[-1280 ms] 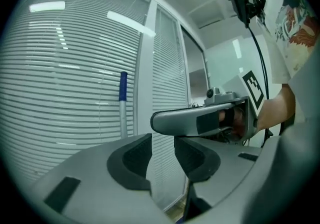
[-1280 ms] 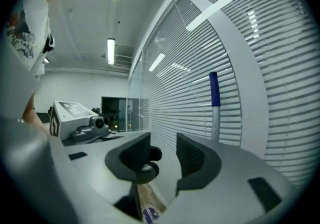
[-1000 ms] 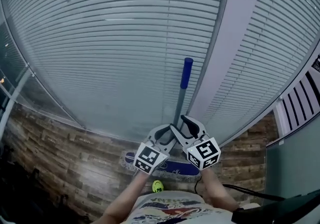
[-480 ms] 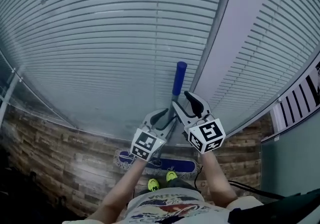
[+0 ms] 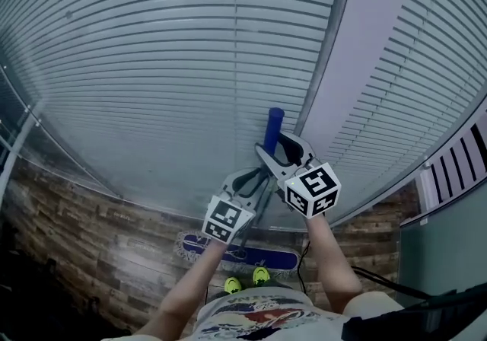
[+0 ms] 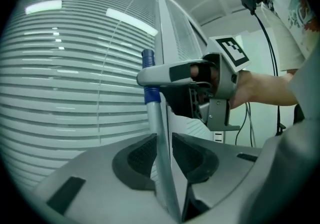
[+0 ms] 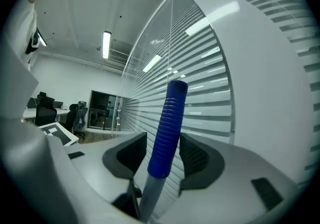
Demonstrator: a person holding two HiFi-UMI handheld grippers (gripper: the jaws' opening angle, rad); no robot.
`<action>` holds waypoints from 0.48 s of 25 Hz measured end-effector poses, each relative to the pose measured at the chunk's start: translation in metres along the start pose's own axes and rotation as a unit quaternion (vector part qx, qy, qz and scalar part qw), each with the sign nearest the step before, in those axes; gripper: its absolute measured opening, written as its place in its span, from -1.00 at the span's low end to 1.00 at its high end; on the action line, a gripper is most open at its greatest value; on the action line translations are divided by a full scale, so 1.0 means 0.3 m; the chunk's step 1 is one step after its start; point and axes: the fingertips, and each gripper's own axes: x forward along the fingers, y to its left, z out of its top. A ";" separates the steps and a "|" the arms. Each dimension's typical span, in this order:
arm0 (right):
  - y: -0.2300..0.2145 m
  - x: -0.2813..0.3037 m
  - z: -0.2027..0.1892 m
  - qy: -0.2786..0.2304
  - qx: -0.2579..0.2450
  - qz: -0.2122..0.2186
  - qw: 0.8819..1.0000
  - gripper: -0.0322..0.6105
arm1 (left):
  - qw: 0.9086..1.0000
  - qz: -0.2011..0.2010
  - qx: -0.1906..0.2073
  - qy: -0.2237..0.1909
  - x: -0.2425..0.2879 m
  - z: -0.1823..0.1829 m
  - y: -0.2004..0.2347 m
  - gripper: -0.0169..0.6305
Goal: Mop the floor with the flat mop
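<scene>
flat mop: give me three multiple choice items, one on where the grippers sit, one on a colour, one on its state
1. Which gripper sits higher on the flat mop?
A the left
B the right
C both level

2. What colour is the top grip?
A red
B blue
C green

3. How is the mop head?
A flat on the floor
B raised in the air
C leaning on the blinds

Key:
1 B: the right gripper is around the top grip. The left gripper is lower, and its jaws have just been closing with the grey pole between them.
2 B: the ribbed grip is blue.
3 A: it lies flat on the wooden floor.
</scene>
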 end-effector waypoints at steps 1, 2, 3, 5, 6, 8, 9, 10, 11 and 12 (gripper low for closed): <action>0.030 -0.010 -0.006 -0.001 -0.002 0.002 1.000 -0.32 | 1.000 -0.004 0.015 0.003 -0.032 -0.008 -0.025 -0.65; 0.063 -0.018 -0.017 -0.002 -0.005 0.006 1.000 -0.32 | 1.000 -0.006 0.030 0.006 -0.063 -0.023 -0.048 -0.64; 0.094 -0.025 -0.029 -0.002 -0.006 0.013 1.000 -0.33 | 0.999 -0.005 0.042 0.007 -0.090 -0.041 -0.064 -0.59; 0.146 -0.039 -0.038 -0.005 -0.002 0.021 1.000 -0.42 | 0.999 -0.003 0.052 0.003 -0.131 -0.061 -0.083 -0.49; 0.158 -0.047 -0.030 -0.009 0.002 0.021 1.000 -0.43 | 0.999 -0.003 0.053 0.000 -0.142 -0.057 -0.089 -0.49; 0.155 -0.059 -0.006 -0.019 0.012 0.017 1.000 -0.44 | 0.999 -0.004 0.054 -0.005 -0.148 -0.030 -0.094 -0.49; 0.159 -0.067 0.003 -0.023 0.014 0.016 1.000 -0.45 | 0.998 -0.001 0.056 -0.008 -0.162 -0.019 -0.096 -0.49; 0.178 -0.078 0.007 -0.026 0.014 0.014 0.999 -0.45 | 0.998 0.005 0.057 -0.015 -0.192 -0.016 -0.097 -0.45; 0.209 -0.091 0.007 -0.030 0.014 0.013 0.999 -0.45 | 0.998 0.010 0.057 -0.022 -0.230 -0.024 -0.097 -0.45; 0.242 -0.103 0.001 -0.033 0.014 0.015 0.999 -0.46 | 0.998 0.013 0.054 -0.027 -0.260 -0.043 -0.095 -0.45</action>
